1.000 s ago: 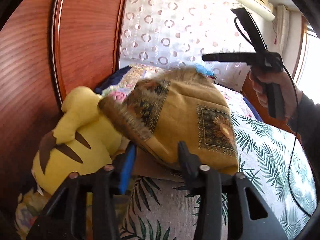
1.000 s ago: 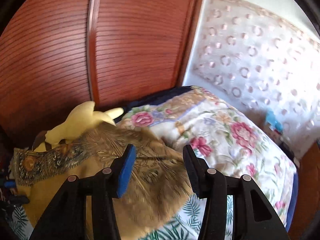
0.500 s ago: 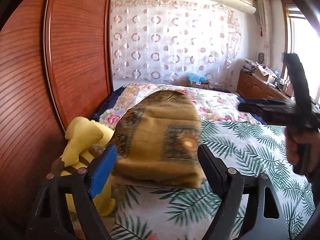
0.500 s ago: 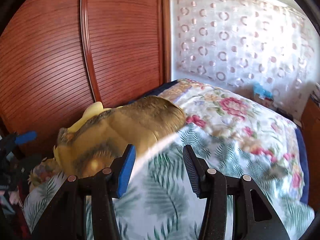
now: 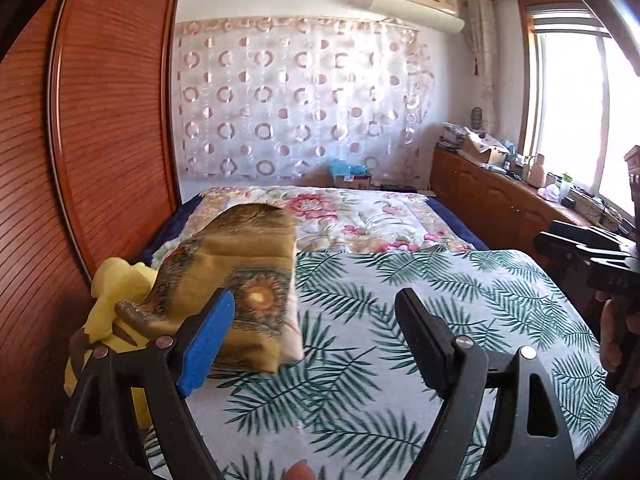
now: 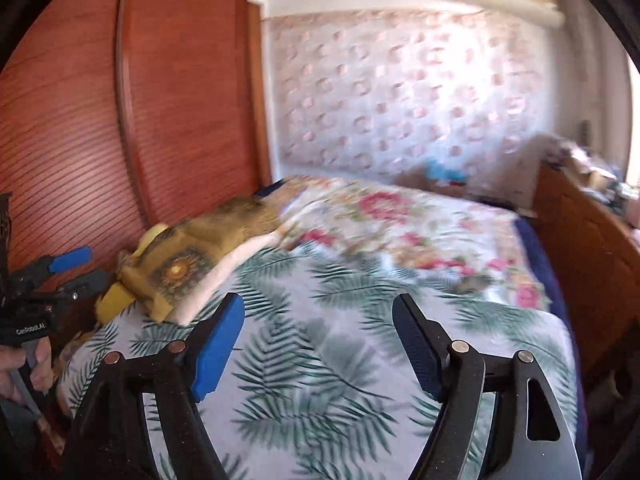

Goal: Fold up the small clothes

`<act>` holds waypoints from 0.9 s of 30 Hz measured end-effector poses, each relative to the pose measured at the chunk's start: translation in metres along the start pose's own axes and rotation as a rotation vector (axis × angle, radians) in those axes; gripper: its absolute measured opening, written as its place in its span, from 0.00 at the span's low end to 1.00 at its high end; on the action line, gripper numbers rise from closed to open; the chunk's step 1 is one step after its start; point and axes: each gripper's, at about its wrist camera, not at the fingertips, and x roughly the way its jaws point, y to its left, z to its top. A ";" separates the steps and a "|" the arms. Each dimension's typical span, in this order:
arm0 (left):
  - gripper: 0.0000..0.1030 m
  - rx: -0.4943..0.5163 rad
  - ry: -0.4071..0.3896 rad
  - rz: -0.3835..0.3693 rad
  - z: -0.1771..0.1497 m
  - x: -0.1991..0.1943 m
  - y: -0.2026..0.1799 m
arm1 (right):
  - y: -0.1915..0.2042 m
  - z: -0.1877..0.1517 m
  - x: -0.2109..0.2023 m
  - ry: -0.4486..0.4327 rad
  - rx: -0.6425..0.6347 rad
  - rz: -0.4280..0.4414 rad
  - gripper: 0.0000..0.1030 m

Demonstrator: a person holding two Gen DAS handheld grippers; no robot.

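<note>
lying folded at the left edge of the bed (image 5: 400, 360), the mustard-gold patterned garment (image 5: 240, 280) is resting partly on the palm-leaf sheet (image 5: 440, 300) and partly against a yellow plush toy (image 5: 116, 292) beside the wooden headboard (image 5: 100, 120). the left tongs (image 5: 316, 340) are standing wide apart and gripping nothing, their blue pad showing just in front of the garment's near corner. the right tongs (image 6: 318, 340) are likewise spread wide and carrying nothing, hovering over the leaf sheet well to the right of the garment (image 6: 200, 256). in the right wrist view the left tongs (image 6: 64, 268) are appearing at the far left, near the garment's end. a floral quilt (image 5: 352, 220) is covering the far half of the bed. beyond the foot, a small cardboard box (image 5: 352, 178) is holding something blue, too small to make out. a wooden cabinet (image 5: 500, 204) along the window wall is carrying an open box among blurred clutter.
</note>
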 end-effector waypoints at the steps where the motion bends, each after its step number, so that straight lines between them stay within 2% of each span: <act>1: 0.81 0.008 -0.005 -0.006 0.003 -0.003 -0.007 | -0.001 -0.002 -0.012 -0.014 0.007 -0.023 0.76; 5: 0.81 0.016 -0.029 -0.040 0.012 -0.016 -0.025 | 0.004 -0.007 -0.058 -0.052 0.049 -0.084 0.76; 13: 0.81 0.034 -0.058 -0.049 0.032 -0.030 -0.049 | 0.021 -0.016 -0.129 -0.131 0.097 -0.186 0.76; 19: 0.81 0.051 -0.096 -0.053 0.040 -0.042 -0.063 | 0.037 -0.027 -0.144 -0.155 0.119 -0.212 0.76; 27: 0.81 0.051 -0.105 -0.057 0.040 -0.046 -0.063 | 0.041 -0.033 -0.134 -0.158 0.128 -0.217 0.76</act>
